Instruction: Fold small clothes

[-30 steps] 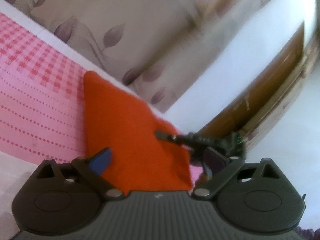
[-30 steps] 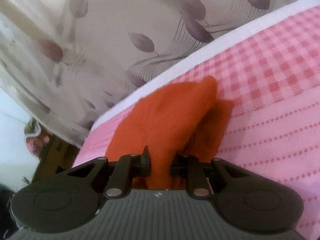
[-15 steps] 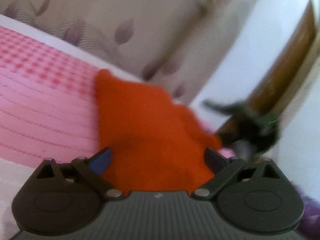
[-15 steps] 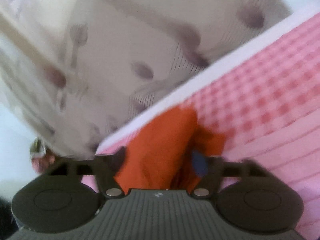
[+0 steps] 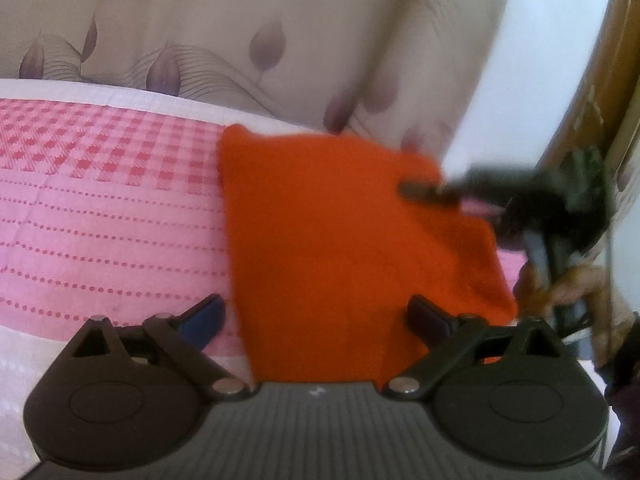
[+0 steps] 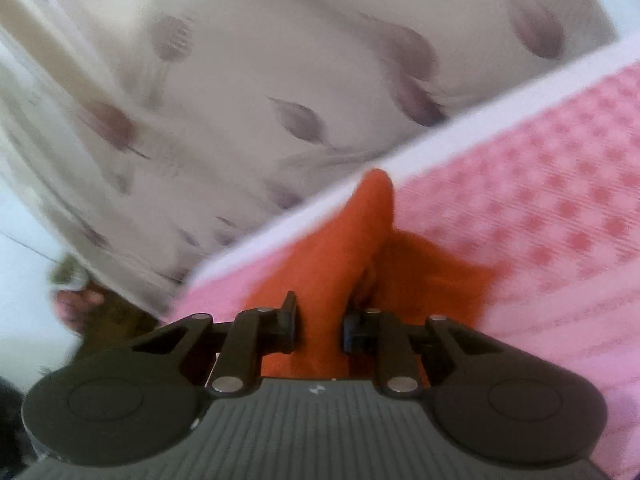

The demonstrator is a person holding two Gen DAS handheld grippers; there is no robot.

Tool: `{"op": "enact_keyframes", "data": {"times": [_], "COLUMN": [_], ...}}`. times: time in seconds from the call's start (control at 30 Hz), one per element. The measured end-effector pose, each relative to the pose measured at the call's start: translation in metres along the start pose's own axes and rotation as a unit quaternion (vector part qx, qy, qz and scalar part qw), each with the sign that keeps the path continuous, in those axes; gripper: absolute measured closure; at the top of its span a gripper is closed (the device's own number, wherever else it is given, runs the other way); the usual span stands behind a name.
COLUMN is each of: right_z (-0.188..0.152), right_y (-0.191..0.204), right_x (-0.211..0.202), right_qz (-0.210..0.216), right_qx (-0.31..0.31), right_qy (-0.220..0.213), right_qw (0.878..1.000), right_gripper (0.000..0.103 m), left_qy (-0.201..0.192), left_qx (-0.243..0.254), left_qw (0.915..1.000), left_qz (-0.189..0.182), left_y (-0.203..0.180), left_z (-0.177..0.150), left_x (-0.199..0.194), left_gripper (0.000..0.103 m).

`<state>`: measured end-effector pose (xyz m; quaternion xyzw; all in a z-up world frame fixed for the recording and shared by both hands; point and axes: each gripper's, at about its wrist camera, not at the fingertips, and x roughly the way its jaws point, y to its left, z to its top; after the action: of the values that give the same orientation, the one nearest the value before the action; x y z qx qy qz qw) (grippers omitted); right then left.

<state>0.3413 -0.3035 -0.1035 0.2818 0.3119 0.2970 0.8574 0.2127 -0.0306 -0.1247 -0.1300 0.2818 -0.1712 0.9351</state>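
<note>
the pink bedspread (image 5: 100, 220) takes up the widest ground, checked toward its far side and dotted in rows nearer in, ending in a white border (image 5: 120, 94) that runs straight along the foot of a leaf-printed curtain (image 5: 240, 32). to the left of the garment the spread lies bare and flat, the roomiest stretch in sight; on the other side the bed's edge comes soon, with a white wall and a brown wooden frame (image 5: 616, 60) beyond it.

the orange garment (image 5: 340, 248) lies on the spread near that far border, its left edge straight and its far corner almost on the white strip.

the left gripper (image 5: 316, 320) is spread wide, a finger on either side of the cloth's near end, pads clear of it. the right gripper (image 6: 320, 324) is closing, with a raised ridge of the orange cloth (image 6: 332, 280) between its fingers and the pads pressing on it.

the left view alone shows the garment's whole outline, the right gripper reaching in over its right corner (image 5: 432, 192), blurred, and the hand (image 5: 568, 284) that carries it. the right view alone shows the pinched fold standing up off the bed, a lower flap spilling to its right, and the floor past the bed's corner, too blurred to read.
</note>
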Motion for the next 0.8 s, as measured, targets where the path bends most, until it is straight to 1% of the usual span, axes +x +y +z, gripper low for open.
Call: {"op": "enact_keyframes", "data": {"times": [0.03,0.07,0.1,0.13,0.17,0.23,0.33,0.4,0.47,0.57,0.67,0.7,0.77,0.8], "right_z": [-0.004,-0.007,-0.008,-0.01,-0.01,-0.011,-0.017,-0.028,-0.041,-0.063,-0.075,-0.077,-0.08,-0.079], "right_y": [-0.006,-0.013,-0.019,-0.022,-0.022,-0.019,-0.018,-0.013,-0.009,-0.007,-0.003,0.0,0.005,0.008], "right_x": [0.004,0.005,0.003,0.0,-0.001,-0.007,-0.027,-0.043,-0.057,-0.067,-0.076,-0.077,-0.075,-0.071], "right_qz": [-0.016,-0.019,-0.008,-0.002,0.004,0.01,0.028,0.021,0.007,-0.015,-0.022,-0.022,-0.032,-0.035], "right_qx": [-0.002,0.007,0.023,0.033,0.038,0.042,0.06,0.052,0.039,0.023,0.018,0.013,-0.001,-0.007], "right_qy": [0.009,0.009,0.0,-0.006,-0.013,-0.028,-0.067,-0.091,-0.099,-0.095,-0.097,-0.101,-0.095,-0.087], "right_qw": [1.0,1.0,1.0,0.999,0.999,0.999,0.996,0.994,0.994,0.995,0.995,0.995,0.995,0.996], "right_gripper": [0.082,0.082,0.077,0.069,0.065,0.042,0.03,0.025,0.02,0.017,0.008,0.002,0.001,0.001], "left_qy": [0.0,0.0,0.001,0.001,0.002,0.003,0.002,0.003,0.004,0.004,0.003,0.004,0.002,-0.006], "left_qx": [0.002,0.005,0.007,0.01,0.013,0.017,0.016,0.018,0.021,0.022,0.025,0.026,0.025,0.022], "left_qw": [1.0,1.0,0.9999,0.9999,0.9998,0.9997,0.9998,0.9997,0.9996,0.9996,0.9994,0.9994,0.9994,0.9995], "left_qz": [0.002,0.005,0.007,0.01,0.013,0.015,0.015,0.016,0.017,0.018,0.021,0.022,0.025,0.023], "left_y": [-0.001,-0.002,-0.003,-0.004,-0.005,-0.006,-0.005,-0.006,-0.006,-0.006,-0.008,-0.008,-0.008,-0.007], "left_z": [0.0,-0.001,-0.001,-0.001,-0.001,-0.001,-0.001,-0.001,-0.002,-0.002,-0.002,-0.002,-0.001,0.0], "left_x": [0.001,0.001,0.001,0.002,0.003,0.003,0.003,0.003,0.003,0.002,0.002,0.001,-0.001,-0.006], "left_gripper": [0.004,0.004,0.004,0.004,0.004,0.004,0.004,0.004,0.004,0.004,0.004,0.004,0.004,0.004]}}
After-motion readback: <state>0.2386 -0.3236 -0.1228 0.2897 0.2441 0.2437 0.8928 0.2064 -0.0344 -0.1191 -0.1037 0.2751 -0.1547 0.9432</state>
